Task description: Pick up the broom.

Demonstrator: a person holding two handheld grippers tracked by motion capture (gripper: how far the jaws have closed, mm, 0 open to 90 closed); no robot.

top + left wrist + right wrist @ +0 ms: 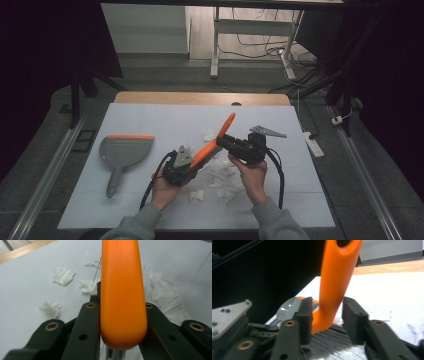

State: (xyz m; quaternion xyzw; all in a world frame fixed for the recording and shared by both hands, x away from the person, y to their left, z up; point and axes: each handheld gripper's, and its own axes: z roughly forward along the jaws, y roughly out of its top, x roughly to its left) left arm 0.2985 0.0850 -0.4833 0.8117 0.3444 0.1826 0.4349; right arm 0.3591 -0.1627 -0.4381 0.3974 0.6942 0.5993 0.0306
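Note:
An orange brush (216,139) with grey bristles is held tilted above the white sheet (150,117), handle tip up and to the right. My left gripper (192,160) is shut on its lower body; in the left gripper view the black fingers (87,315) press both sides of the orange brush (122,295). My right gripper (223,140) stands open around the handle; in the right gripper view the handle (334,285) passes between the jaws with a gap at the right pad (352,320). Bristles (329,342) fan out below.
A grey dustpan (125,150) with an orange lip lies at the left of the sheet, also seen as dustpan (289,306). Several crumpled white paper scraps (220,175) lie under the grippers. A power strip (312,142) lies off the right edge.

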